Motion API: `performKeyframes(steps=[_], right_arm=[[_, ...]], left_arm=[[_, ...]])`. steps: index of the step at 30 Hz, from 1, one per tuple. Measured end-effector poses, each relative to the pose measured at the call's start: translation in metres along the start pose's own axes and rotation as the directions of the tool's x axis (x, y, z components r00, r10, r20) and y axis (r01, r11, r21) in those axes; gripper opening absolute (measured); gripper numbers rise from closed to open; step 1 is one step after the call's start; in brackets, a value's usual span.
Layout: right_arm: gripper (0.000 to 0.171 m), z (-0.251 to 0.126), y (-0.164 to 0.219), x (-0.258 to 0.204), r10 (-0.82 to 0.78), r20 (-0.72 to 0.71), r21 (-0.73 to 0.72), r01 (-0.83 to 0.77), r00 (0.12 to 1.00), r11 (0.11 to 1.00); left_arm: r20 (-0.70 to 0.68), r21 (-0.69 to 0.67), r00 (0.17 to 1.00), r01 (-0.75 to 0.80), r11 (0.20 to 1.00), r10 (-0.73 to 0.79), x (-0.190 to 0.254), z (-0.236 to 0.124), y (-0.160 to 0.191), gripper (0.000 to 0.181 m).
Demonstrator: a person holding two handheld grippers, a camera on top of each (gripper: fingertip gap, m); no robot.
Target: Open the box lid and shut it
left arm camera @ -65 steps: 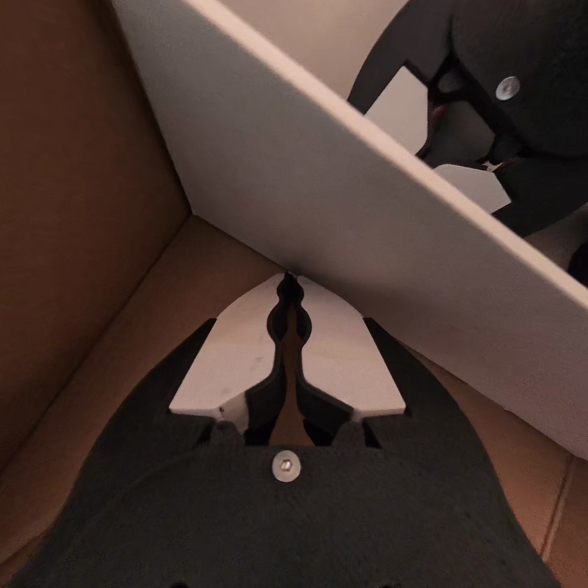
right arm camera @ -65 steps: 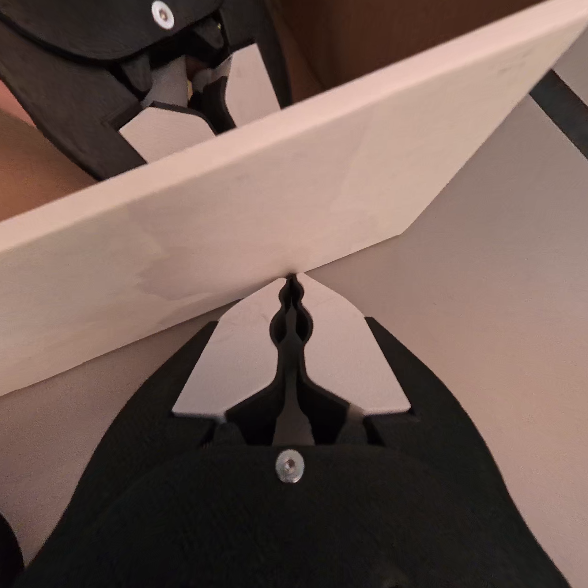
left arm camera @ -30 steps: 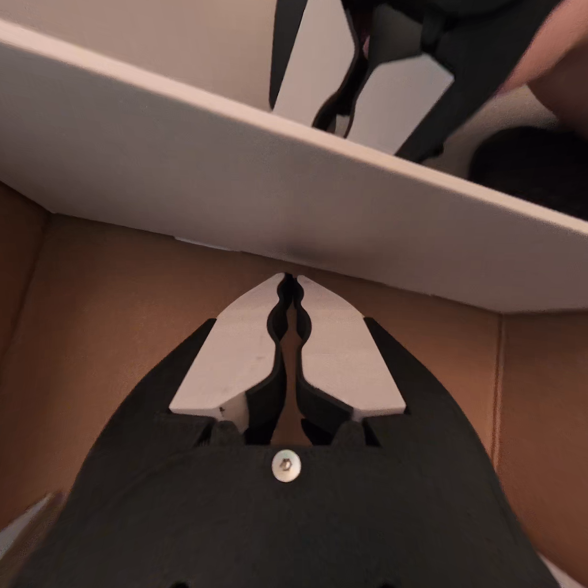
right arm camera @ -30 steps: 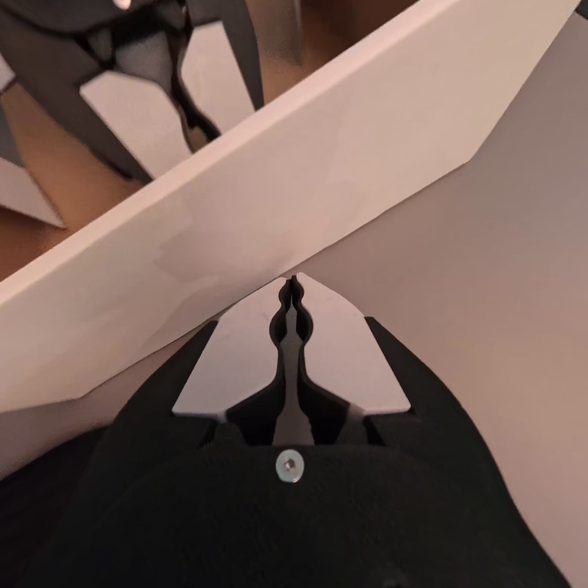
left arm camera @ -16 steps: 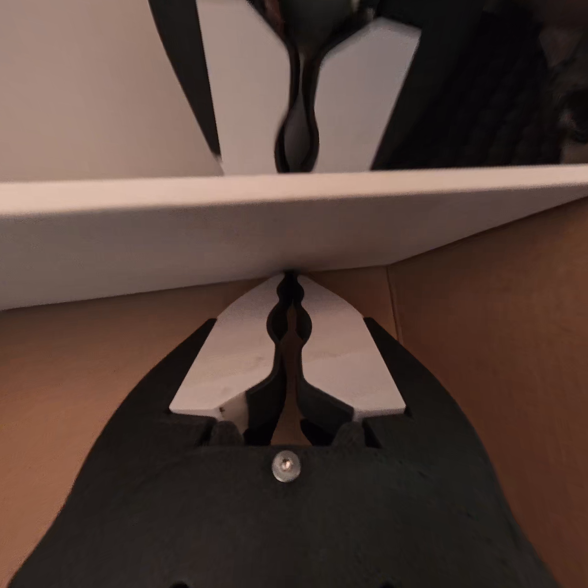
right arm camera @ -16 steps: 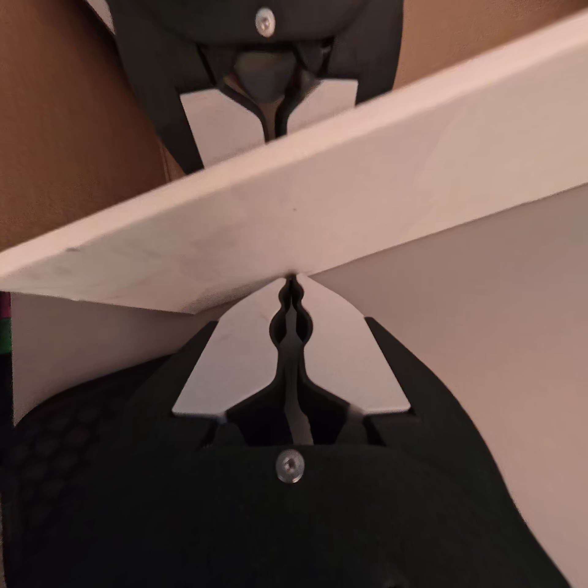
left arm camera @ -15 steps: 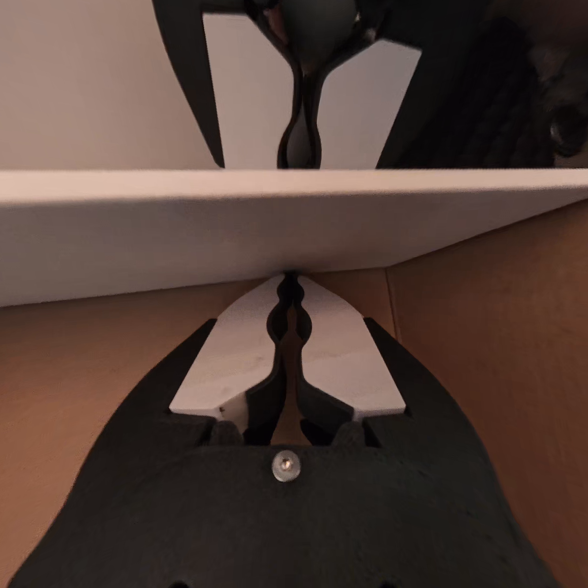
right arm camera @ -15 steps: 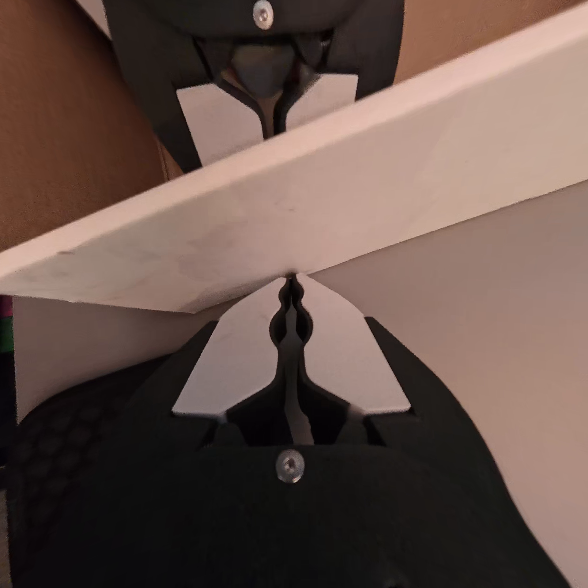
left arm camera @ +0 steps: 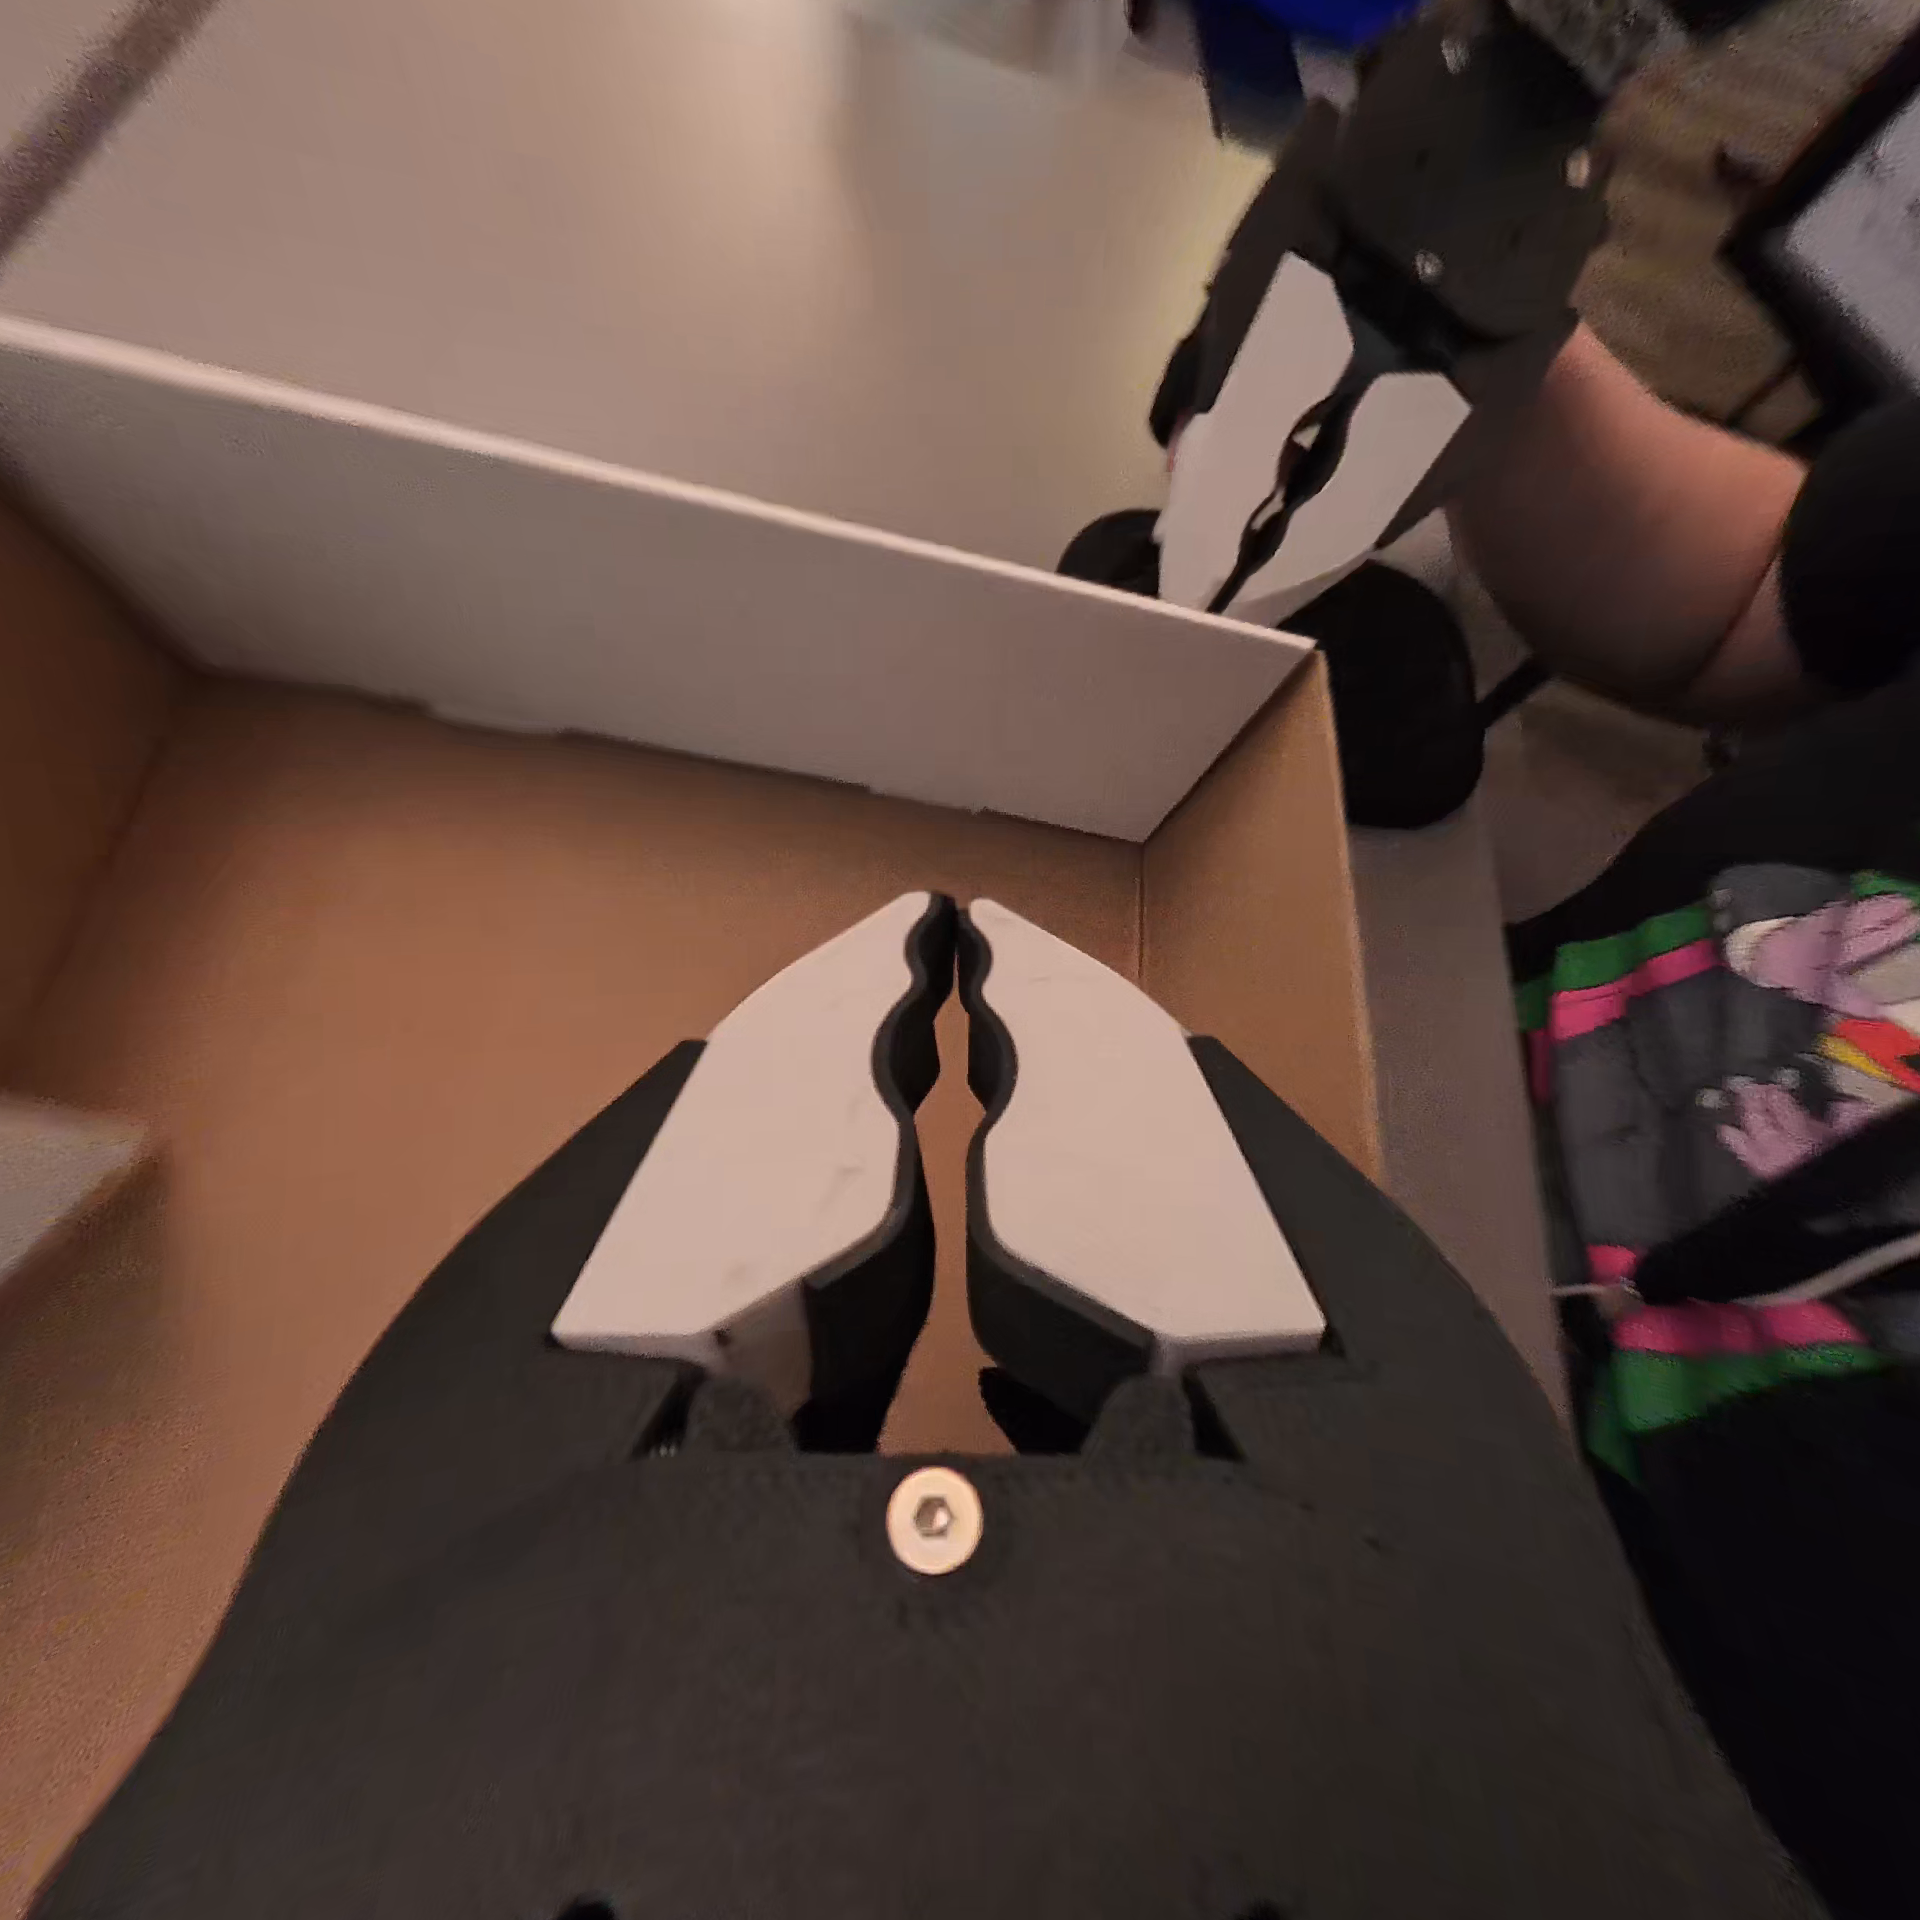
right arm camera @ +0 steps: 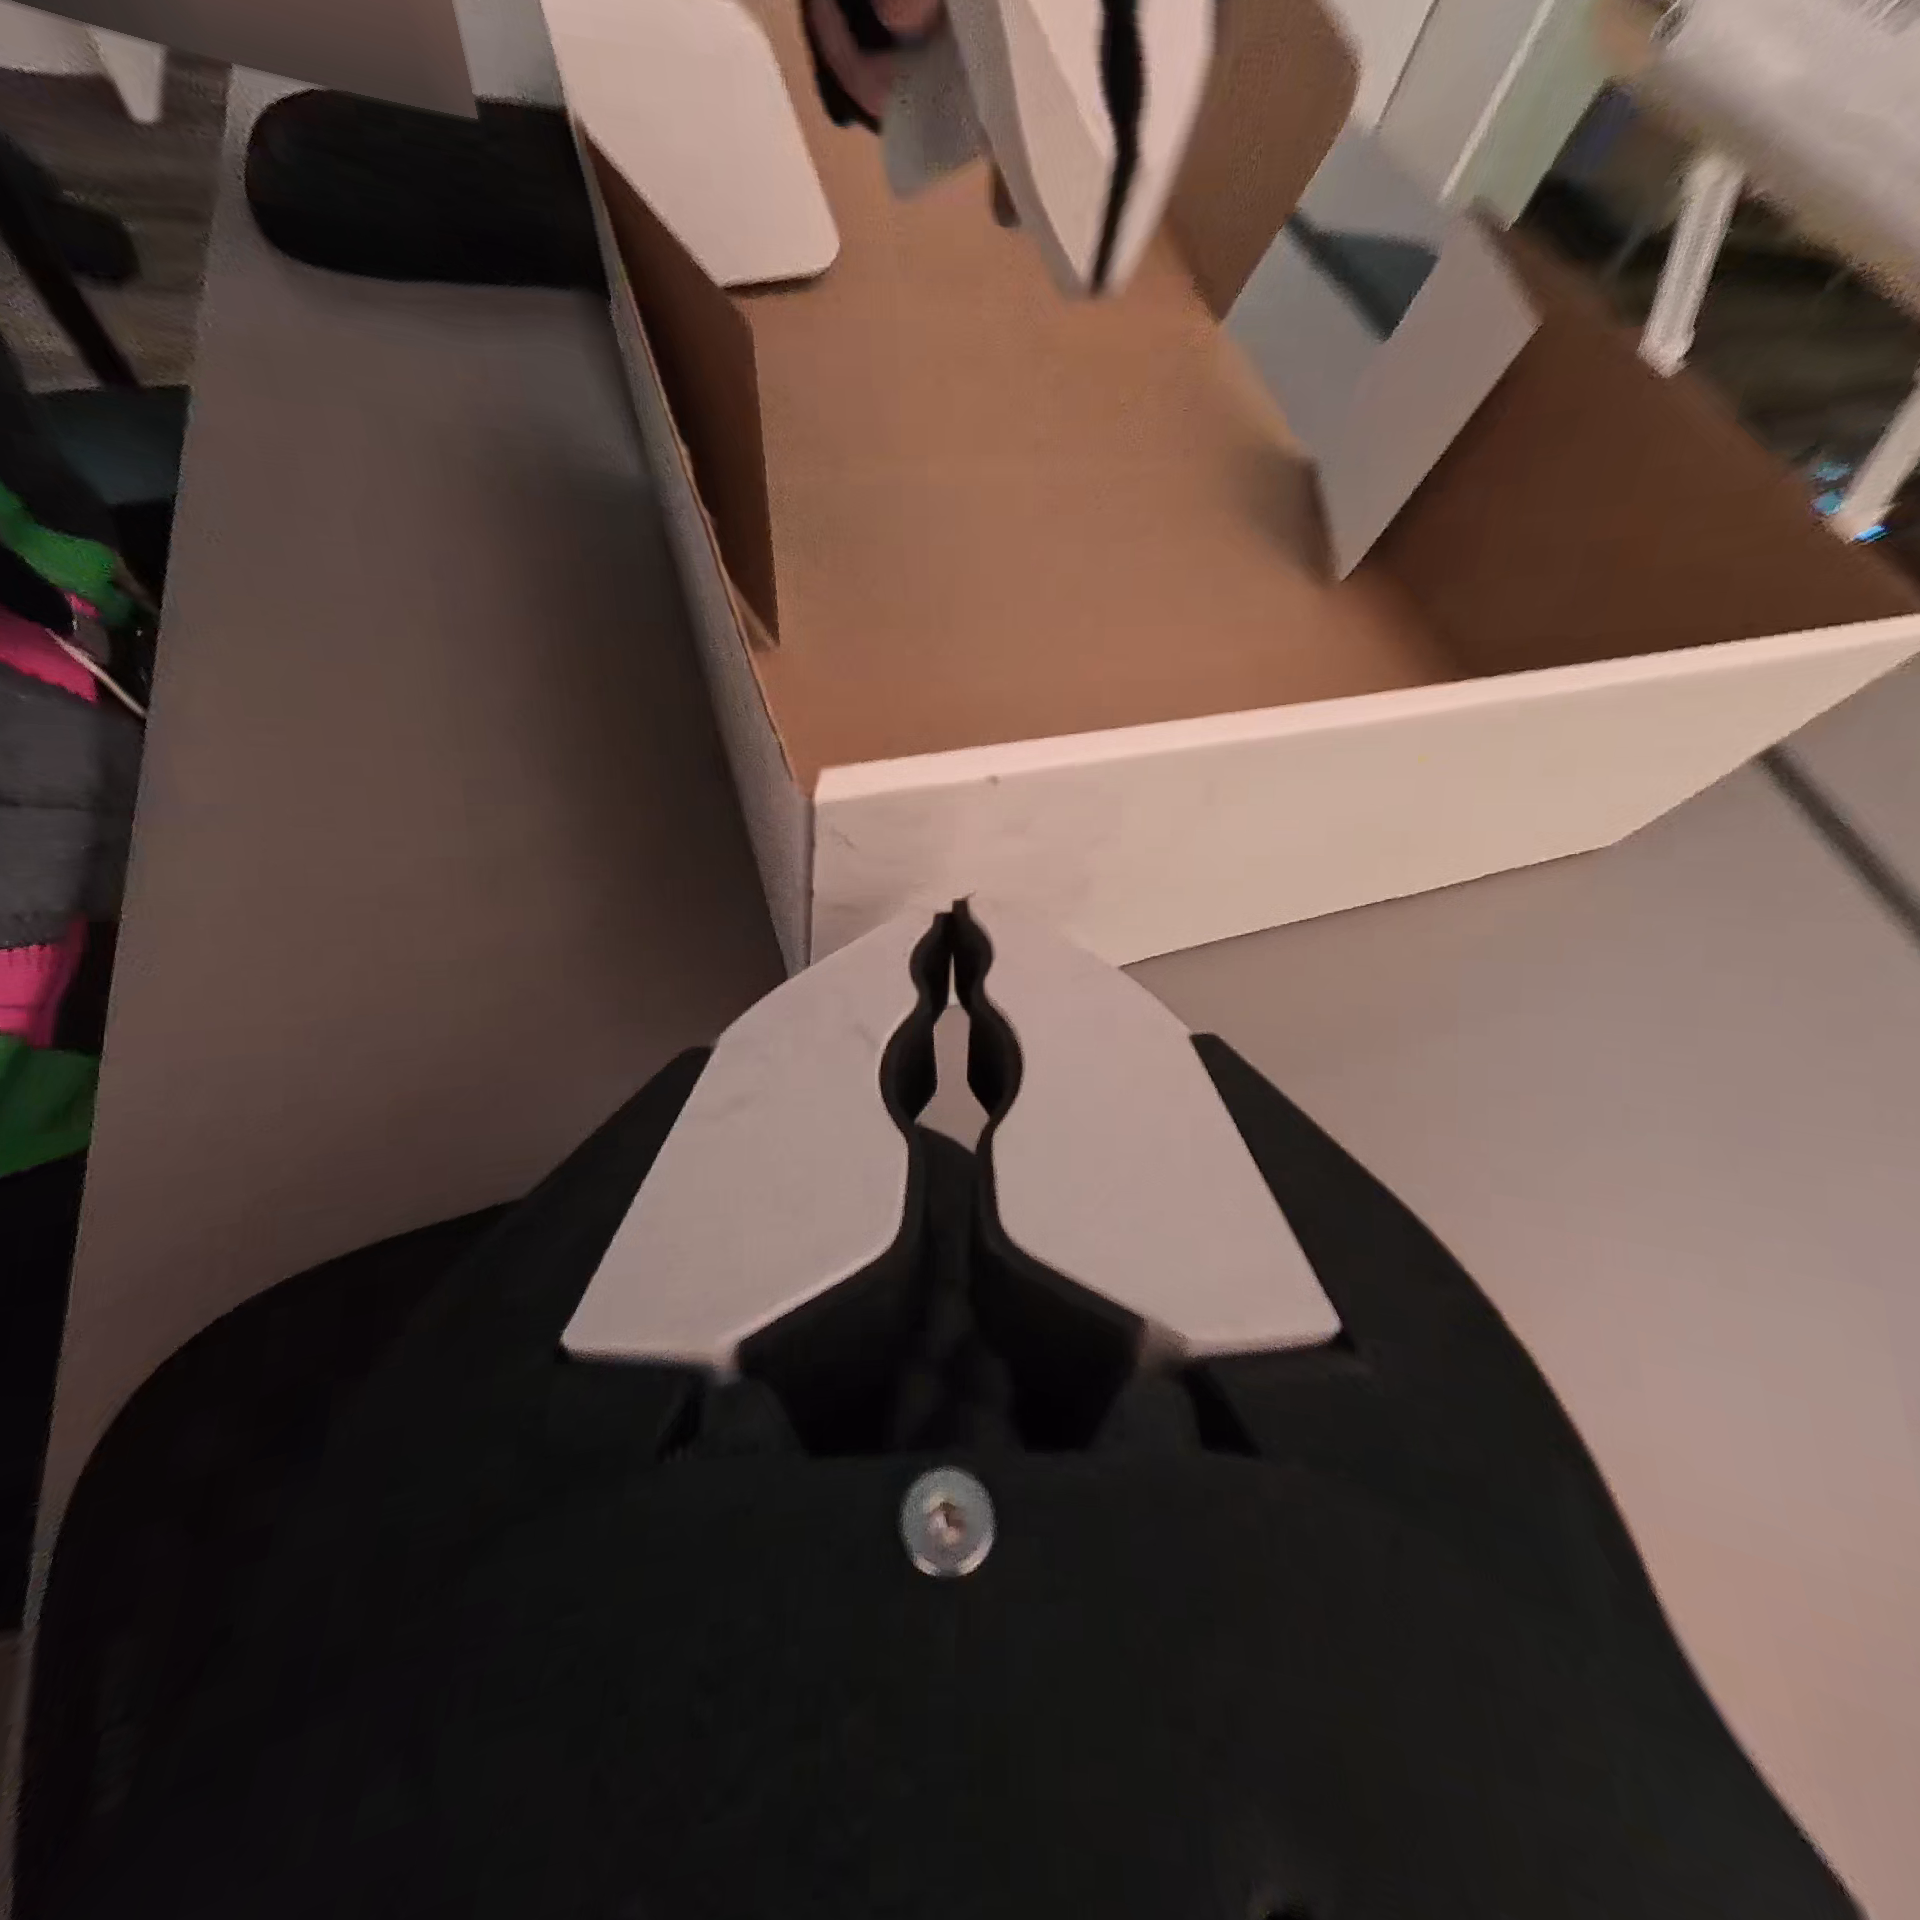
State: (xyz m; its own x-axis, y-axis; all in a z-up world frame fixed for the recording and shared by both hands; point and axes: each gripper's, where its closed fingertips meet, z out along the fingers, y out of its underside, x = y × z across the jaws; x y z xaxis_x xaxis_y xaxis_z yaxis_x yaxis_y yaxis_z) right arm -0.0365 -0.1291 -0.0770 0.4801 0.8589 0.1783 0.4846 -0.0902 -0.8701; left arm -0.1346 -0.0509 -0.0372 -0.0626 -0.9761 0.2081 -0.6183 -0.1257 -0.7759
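Observation:
The box (left arm camera: 1247, 935) is open, brown cardboard inside and white outside. Its white end panel (left arm camera: 623, 623) stands upright across the far side in the left wrist view. My left gripper (left arm camera: 954, 914) is shut and empty, held over the brown box floor, short of that panel. My right gripper (right arm camera: 956, 914) is shut and empty outside the box, with its tips close to the same white panel (right arm camera: 1351, 821) near the corner. White flaps (right arm camera: 707, 135) (right arm camera: 1423, 416) stand at the box's sides. Each gripper shows in the other's view, the right gripper (left arm camera: 1278, 499) and the left gripper (right arm camera: 1117, 156).
The box sits on a grey surface (right arm camera: 416, 727). A person's forearm (left arm camera: 1662, 540) holds the right gripper. Black round objects (left arm camera: 1392, 707) lie beyond the box corner. A black, pink and green cloth (left arm camera: 1766, 1091) is at the right.
Both shut grippers, which pressed on the white panel from either side, have drawn back from it. The left one is now well clear, and the panel stands upright as the box end.

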Motion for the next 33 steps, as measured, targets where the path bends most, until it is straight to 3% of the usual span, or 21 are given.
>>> performKeyframes(steps=[3,4,8,9,11,13,16,19,22,25,27,30,33], right_arm=[[0.001,-0.013,-0.024,-0.005,-0.009,-0.017,0.064,0.010,1.000,0.998],[0.001,-0.016,-0.032,-0.008,-0.016,-0.001,0.074,0.016,1.000,0.997],[0.001,-0.014,-0.052,0.018,-0.057,-0.056,0.054,0.060,0.997,0.997],[0.004,-0.011,-0.053,0.032,-0.044,-0.067,0.046,0.047,0.997,0.998],[0.049,-0.002,-0.052,0.072,0.061,-0.126,0.047,-0.056,0.990,0.997],[0.051,0.014,-0.045,0.098,0.154,-0.085,0.025,-0.153,0.984,0.988],[0.051,0.041,-0.035,0.121,0.274,-0.047,0.011,-0.274,0.961,0.962],[0.049,0.060,-0.042,0.103,0.343,0.041,-0.001,-0.344,0.938,0.939],[0.047,0.065,-0.049,0.086,0.278,-0.010,-0.007,-0.278,0.961,0.961],[0.047,0.060,-0.056,0.075,0.166,-0.098,-0.046,-0.171,0.981,0.984],[0.047,0.053,-0.077,0.051,0.051,-0.093,-0.034,-0.054,0.994,0.998],[0.047,0.048,-0.110,0.006,-0.146,-0.057,-0.061,0.143,0.988,0.988],[0.047,0.051,-0.113,-0.014,-0.290,-0.046,-0.148,0.281,0.956,0.948]], left_arm=[[0.093,0.105,0.990,0.099,0.990,-0.109,0.005,-0.068,0.016,0.004],[0.145,0.172,0.979,0.117,0.978,-0.142,0.006,-0.089,0.022,0.018],[0.230,0.459,0.920,0.184,0.869,-0.316,0.028,-0.156,0.050,0.036],[0.238,0.499,0.904,0.199,0.843,-0.355,0.034,-0.166,0.063,0.040],[0.276,0.539,0.859,0.233,0.809,-0.432,0.042,-0.177,0.094,0.048],[0.281,0.570,0.827,0.265,0.778,-0.487,0.049,-0.179,0.117,0.049],[0.214,0.627,0.834,0.282,0.726,-0.509,0.055,-0.170,0.116,0.048],[0.209,0.527,0.866,0.291,0.799,-0.453,0.055,-0.144,0.100,0.050],[0.204,0.400,0.917,0.241,0.884,-0.342,0.047,-0.124,0.060,0.065],[0.106,0.209,0.988,0.088,0.974,-0.112,0.049,-0.099,0.022,0.065],[0.001,0.116,0.997,0.076,0.990,-0.077,0.042,-0.085,0.013,0.061],[-0.133,-0.022,0.977,0.163,0.986,-0.164,0.026,-0.064,0.015,0.061],[-0.121,-0.238,0.981,0.120,0.964,-0.152,0.028,-0.036,0.035,0.066]])
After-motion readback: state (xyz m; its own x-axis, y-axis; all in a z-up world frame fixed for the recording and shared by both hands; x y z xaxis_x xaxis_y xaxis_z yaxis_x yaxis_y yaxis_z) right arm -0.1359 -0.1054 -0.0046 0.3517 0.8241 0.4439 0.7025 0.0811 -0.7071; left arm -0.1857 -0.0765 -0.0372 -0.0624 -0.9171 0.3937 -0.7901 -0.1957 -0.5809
